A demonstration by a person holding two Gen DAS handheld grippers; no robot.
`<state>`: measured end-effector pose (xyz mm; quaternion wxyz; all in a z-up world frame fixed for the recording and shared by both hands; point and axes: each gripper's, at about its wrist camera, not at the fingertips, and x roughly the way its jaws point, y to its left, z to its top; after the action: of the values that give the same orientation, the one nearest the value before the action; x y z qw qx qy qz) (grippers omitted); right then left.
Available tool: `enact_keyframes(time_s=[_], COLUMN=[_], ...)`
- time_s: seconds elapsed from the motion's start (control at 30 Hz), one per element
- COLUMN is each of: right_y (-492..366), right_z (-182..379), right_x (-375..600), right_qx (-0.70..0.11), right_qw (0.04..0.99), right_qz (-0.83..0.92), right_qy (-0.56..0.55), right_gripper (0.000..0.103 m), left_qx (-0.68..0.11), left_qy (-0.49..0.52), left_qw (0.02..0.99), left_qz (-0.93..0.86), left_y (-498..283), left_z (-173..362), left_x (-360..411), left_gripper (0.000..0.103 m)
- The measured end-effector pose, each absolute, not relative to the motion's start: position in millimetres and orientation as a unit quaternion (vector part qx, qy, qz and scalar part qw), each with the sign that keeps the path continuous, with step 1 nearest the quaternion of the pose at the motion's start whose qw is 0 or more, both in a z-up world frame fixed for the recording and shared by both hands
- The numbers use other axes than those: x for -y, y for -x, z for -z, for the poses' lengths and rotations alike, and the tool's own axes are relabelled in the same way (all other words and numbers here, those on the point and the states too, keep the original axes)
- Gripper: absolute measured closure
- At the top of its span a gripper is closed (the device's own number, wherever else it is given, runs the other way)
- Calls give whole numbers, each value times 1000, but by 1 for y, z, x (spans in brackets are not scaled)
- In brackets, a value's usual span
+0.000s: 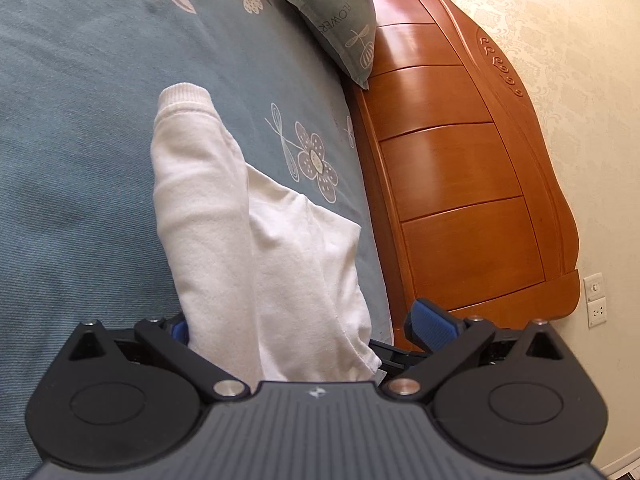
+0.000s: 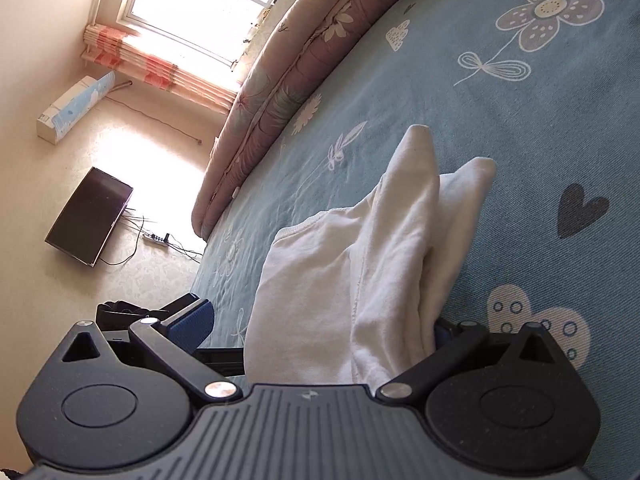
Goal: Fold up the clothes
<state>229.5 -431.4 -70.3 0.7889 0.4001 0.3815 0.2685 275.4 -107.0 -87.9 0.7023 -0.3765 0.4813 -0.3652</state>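
A white long-sleeved top point(image 1: 256, 240) lies on the blue-grey flowered bedspread point(image 1: 80, 160), one sleeve with a ribbed cuff stretched away from me. My left gripper point(image 1: 304, 328) is open, its blue-padded fingers spread wide with the garment's near edge lying between them. In the right wrist view the same white top point(image 2: 360, 272) lies bunched in folds on the bedspread point(image 2: 520, 140). My right gripper point(image 2: 320, 328) is open too, fingers wide apart, the cloth draped between them and hiding the right pad.
A wooden headboard point(image 1: 460, 160) runs along the bed's right edge, with a grey-green pillow point(image 1: 340, 24) against it. A rolled floral quilt point(image 2: 288, 80) lies along the far bed edge. A dark screen point(image 2: 88, 216) and cables lie on the floor.
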Motion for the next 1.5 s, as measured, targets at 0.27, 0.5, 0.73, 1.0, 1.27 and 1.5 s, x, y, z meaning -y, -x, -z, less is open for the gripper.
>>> enact_keyframes(time_s=[0.27, 0.5, 0.73, 1.0, 1.27, 1.5], right_y=[-221, -230, -248, -261, -226, -240], right_z=[53, 34, 34, 75, 47, 101], right_x=[514, 602, 672, 691, 652, 620], right_qx=[-364, -358, -364, -392, -313, -368], right_qw=[818, 845, 858, 869, 941, 925], right_qz=[-211, -149, -108, -48, 44, 72], right_qy=[-391, -367, -346, -298, -120, -55], right_gripper=[0, 0, 0, 0, 0, 0], left_qx=[-497, -505, -510, -545, -467, -470], left_qy=[341, 337, 341, 283, 90, 3], left_qw=[684, 658, 645, 659, 770, 779], left_qz=[412, 446, 455, 435, 424, 414], left_y=[-300, -329, -340, -337, -310, -280], left_z=[78, 79, 96, 131, 92, 102], left_x=[205, 302, 368, 372, 297, 266], left_gripper=[2, 2, 2, 3, 2, 2])
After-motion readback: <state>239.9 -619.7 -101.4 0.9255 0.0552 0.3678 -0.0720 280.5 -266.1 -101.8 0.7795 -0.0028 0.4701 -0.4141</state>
